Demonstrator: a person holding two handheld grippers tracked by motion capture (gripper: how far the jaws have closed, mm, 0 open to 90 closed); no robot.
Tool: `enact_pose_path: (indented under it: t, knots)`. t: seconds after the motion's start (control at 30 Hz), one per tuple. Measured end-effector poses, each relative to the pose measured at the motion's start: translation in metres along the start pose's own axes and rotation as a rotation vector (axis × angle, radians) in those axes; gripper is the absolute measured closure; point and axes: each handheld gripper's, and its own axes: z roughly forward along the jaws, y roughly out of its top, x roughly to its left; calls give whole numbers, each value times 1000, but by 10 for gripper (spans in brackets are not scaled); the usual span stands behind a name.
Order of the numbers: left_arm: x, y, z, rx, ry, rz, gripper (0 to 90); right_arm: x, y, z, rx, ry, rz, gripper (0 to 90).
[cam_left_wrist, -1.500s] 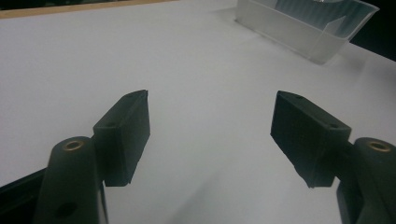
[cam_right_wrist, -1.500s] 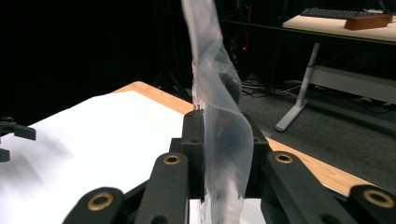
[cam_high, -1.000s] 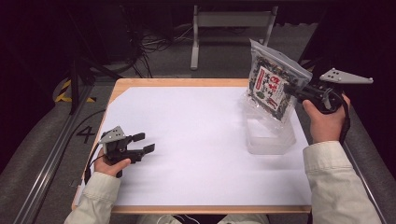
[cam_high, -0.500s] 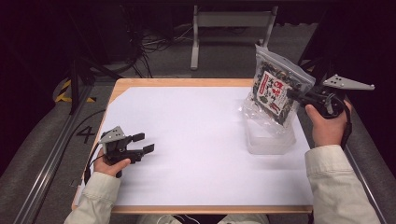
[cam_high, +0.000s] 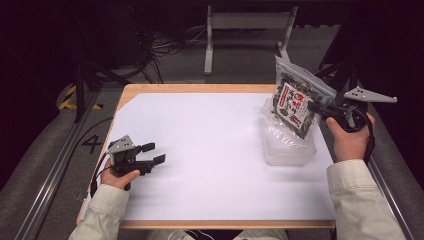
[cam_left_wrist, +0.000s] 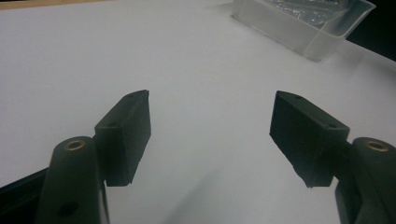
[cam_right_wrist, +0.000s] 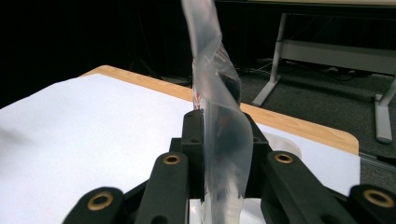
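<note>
White paper covers nearly all of the wooden-edged table in front of me, with dark floor, cables and a grey metal stand beyond its far edge. Nearest to me on the left, my left gripper rests low over the paper close to the near left corner, my hand wrapped around its body; its two black jaws stand wide apart with bare white paper between them, and in the left gripper view nothing lies in the gap. Farther out on the right side of the table sits a clear rectangular plastic tub, with crinkled clear wrapping inside it; the same tub shows at the top of the left gripper view, well apart from my left jaws. Above the tub, my right hand holds my right gripper raised off the table, its jaws closed on the edge of a clear plastic snack bag with a dark, red and white printed label. The bag hangs tilted in the air over the tub's far end. In the right gripper view the bag's clear edge rises pinched between the two black jaws.
</note>
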Motion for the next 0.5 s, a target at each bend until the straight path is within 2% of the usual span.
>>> enact_pose_path:
  t: [0.3, 0.5]
  knots:
    - [0, 0, 0, 2, 0, 3, 299, 0, -7, 3, 3, -9, -6, 771]
    - [0, 0, 0, 5, -1, 3, 299, 0, -15, 9, 31, -9, -11, 770]
